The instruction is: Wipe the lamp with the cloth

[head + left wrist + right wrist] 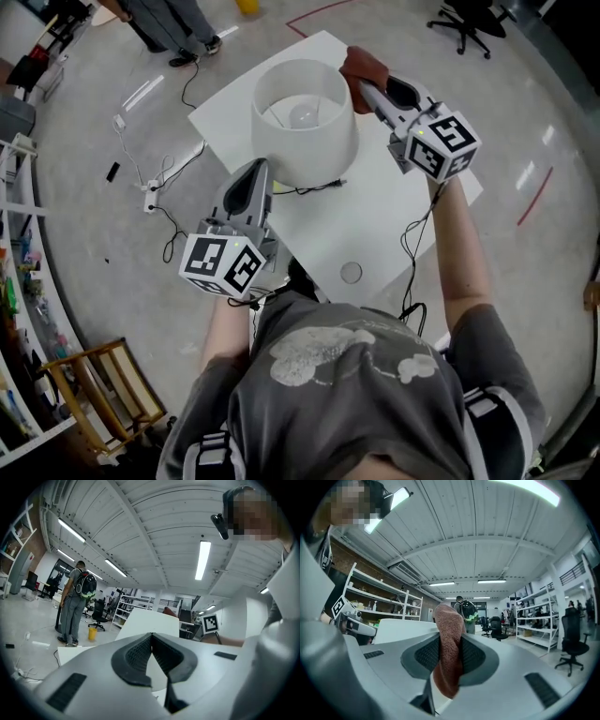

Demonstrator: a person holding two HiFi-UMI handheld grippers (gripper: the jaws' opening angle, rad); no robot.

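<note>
A white lamp with a drum shade (305, 117) stands on the white table (375, 225), its bulb showing inside. My right gripper (361, 86) is shut on a rust-brown cloth (364, 66), held at the shade's upper right rim. In the right gripper view the cloth (449, 648) hangs pinched between the jaws, with the shade (401, 631) to the left. My left gripper (261, 171) is shut with nothing in it, its tips against the shade's lower left side. The shade (152, 623) rises just beyond those jaws in the left gripper view.
The lamp's black cord (309, 189) runs across the table by the base. A round hole (351, 273) sits near the table's front edge. Cables and a power strip (150, 187) lie on the floor at left. A person (72, 604) stands beyond the table, and a wooden frame (103, 389) stands at lower left.
</note>
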